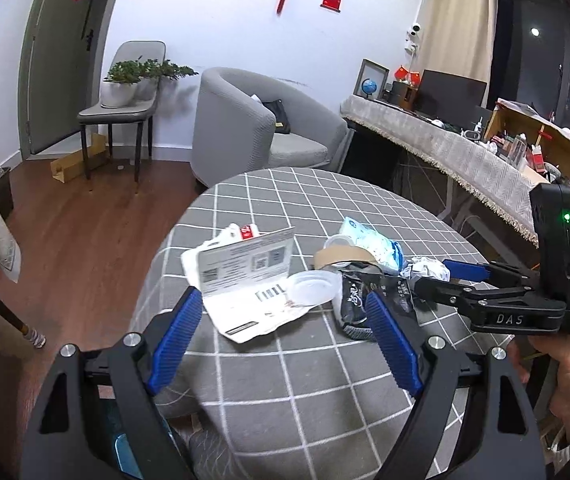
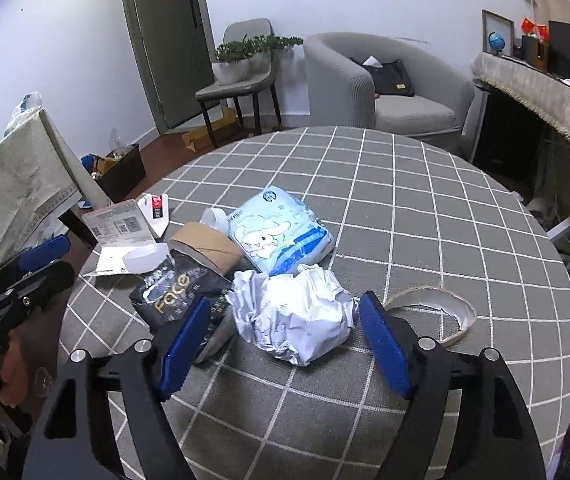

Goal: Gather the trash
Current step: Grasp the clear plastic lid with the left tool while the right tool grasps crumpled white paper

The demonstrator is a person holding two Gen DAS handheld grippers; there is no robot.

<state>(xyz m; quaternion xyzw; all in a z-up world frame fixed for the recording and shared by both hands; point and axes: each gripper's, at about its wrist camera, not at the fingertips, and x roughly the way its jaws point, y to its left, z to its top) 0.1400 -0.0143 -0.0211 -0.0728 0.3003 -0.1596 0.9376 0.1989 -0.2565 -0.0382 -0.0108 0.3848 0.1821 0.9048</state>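
Note:
Trash lies in a heap on the round table with a grey checked cloth [image 2: 425,208]. In the right wrist view my right gripper [image 2: 285,340] is open, its fingers on either side of a crumpled white paper ball [image 2: 297,316]. Behind it lie a blue cartoon tissue pack [image 2: 281,236], a brown cardboard roll [image 2: 205,246], a black "face" wrapper [image 2: 173,284] and a torn paper ring [image 2: 437,308]. In the left wrist view my left gripper [image 1: 281,340] is open and empty over the table's near edge, before a flattened white box [image 1: 241,280], a clear plastic lid [image 1: 313,286] and the black wrapper [image 1: 355,296].
A grey armchair [image 1: 253,128] and a chair with potted plants [image 1: 125,92] stand beyond the table. A long cloth-covered desk [image 1: 445,144] runs along the right. A dark bin with rubbish [image 2: 121,168] sits on the wooden floor at the left.

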